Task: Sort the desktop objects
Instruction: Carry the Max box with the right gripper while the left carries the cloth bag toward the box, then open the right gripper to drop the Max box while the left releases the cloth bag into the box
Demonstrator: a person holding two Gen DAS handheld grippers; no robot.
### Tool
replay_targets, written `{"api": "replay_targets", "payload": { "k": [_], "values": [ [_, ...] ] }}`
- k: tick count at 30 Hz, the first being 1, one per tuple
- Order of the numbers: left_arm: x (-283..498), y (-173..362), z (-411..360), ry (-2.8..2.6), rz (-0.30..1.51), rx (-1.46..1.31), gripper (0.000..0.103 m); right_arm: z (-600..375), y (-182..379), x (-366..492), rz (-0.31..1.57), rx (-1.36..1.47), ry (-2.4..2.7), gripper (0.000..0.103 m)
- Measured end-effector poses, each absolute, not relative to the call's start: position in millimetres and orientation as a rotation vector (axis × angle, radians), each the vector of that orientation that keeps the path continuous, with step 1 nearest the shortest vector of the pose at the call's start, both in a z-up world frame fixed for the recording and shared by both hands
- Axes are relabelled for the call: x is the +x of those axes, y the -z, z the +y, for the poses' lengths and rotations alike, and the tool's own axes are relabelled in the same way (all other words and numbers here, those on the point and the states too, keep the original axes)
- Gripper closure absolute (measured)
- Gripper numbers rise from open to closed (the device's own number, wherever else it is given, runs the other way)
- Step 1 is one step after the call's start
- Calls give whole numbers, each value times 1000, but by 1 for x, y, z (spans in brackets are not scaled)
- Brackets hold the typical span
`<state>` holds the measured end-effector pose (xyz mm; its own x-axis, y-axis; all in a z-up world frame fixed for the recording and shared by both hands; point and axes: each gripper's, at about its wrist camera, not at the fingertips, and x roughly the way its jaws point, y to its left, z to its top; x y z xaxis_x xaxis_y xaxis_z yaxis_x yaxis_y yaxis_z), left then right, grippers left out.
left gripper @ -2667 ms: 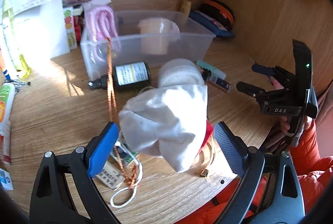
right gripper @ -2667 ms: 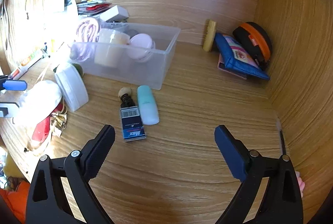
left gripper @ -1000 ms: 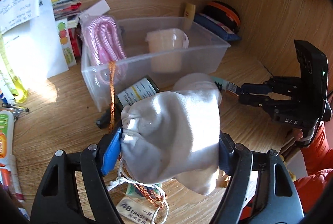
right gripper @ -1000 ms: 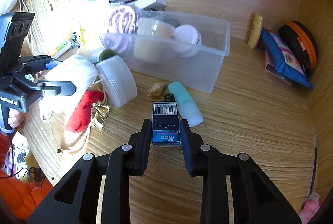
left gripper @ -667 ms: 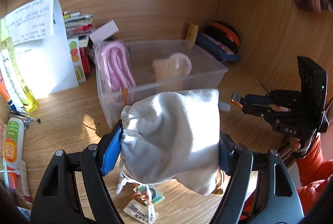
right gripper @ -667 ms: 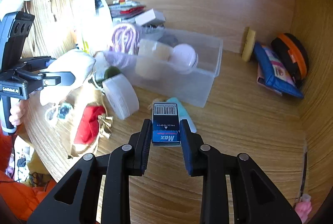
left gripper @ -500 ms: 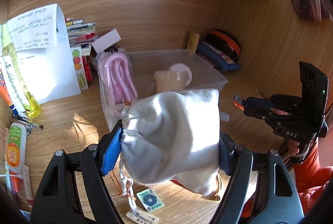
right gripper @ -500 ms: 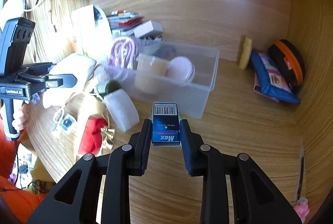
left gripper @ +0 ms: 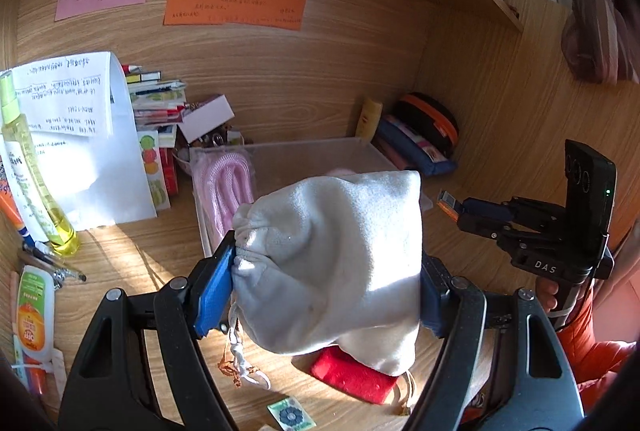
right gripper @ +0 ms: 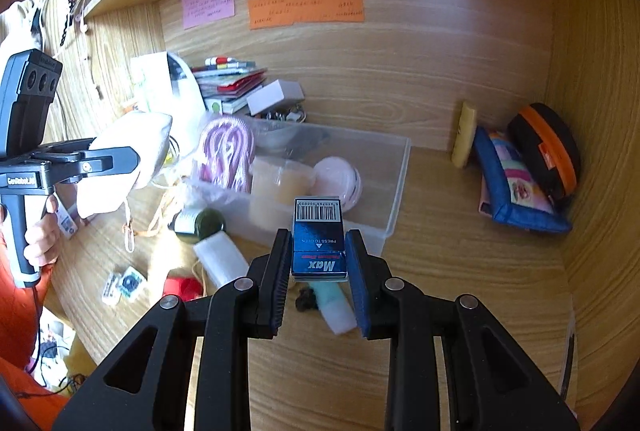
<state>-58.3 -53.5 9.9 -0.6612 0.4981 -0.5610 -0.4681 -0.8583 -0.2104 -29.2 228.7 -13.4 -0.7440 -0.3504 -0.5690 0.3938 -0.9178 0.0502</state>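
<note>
Moved: we lifted pouch (left gripper: pixel 332 263) and box (right gripper: pixel 319 237) higher above the counter (right gripper: pixel 460 271).
Left hand-held gripper (left gripper: pixel 326 281): clamped on pouch.
Right hand-held gripper (right gripper: pixel 319 267): clamped on box.

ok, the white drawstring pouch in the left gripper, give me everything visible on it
The white pouch is soft, fleecy off-white cloth, bulging as if filled; its contents are hidden. Its gathered drawstring mouth sits at one blue pad, and a white and orange cord dangles below. The left gripper clamps it across its width, lifted clear of the desk, above a red item and in front of the clear bin. Nothing else touches it.
</note>
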Motion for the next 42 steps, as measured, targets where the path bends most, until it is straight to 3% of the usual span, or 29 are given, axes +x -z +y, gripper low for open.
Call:
{"api": "replay_targets", "payload": {
  "k": [17, 31, 42],
  "values": [
    [-107, -22, -49, -2524, -104, -821, 27, 218, -8, -73, 87, 781, 2598, 78],
    [-143, 25, -36, -2489, -102, -971, 27, 215, 24, -112, 47, 886, 2581, 78],
    [-137, 36, -17, -2568, 36, -983, 27, 209, 35, -114, 96, 930, 2570, 78]
  ]
}}
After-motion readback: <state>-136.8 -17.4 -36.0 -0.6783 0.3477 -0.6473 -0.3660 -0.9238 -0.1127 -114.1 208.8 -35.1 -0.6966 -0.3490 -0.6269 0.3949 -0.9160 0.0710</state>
